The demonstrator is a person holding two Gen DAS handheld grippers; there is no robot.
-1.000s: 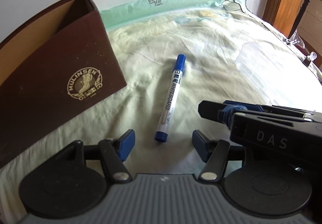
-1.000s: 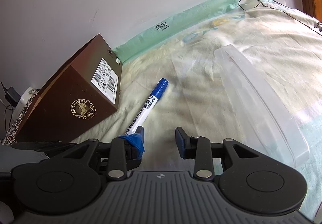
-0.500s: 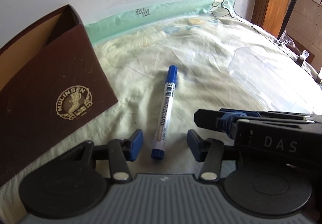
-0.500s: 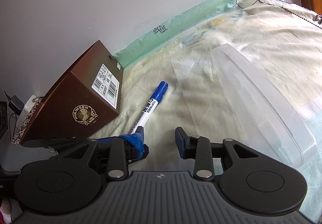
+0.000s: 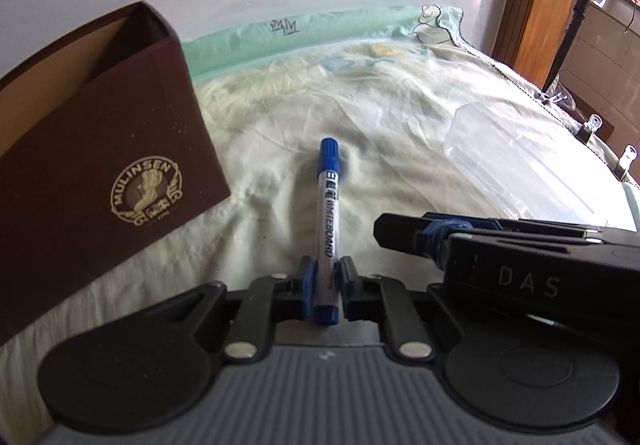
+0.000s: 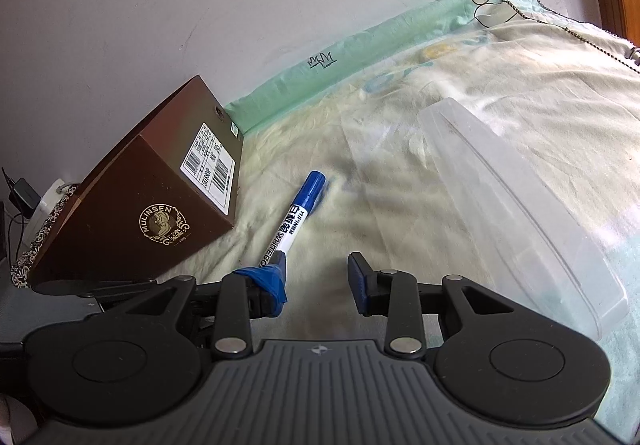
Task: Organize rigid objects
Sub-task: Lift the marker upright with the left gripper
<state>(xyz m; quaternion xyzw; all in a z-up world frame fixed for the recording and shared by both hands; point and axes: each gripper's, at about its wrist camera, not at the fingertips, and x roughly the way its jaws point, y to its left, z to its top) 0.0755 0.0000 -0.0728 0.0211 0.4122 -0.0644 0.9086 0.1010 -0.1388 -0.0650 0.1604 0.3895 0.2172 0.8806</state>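
Bed [image 5: 400,117] – box [image 5: 100,173], marker [image 5: 328,213], lid [image 6: 520,197]

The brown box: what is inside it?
The left wrist view shows the brown box open at the top, with only a bare tan inner wall visible. Its front wall covers the bottom, so I cannot tell if anything lies there.

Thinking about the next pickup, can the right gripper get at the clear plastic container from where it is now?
Probably yes. The right gripper has nothing between its fingers, and the container lies just ahead to its right on bare sheet. The left gripper, closing on the marker, sits on the other side.
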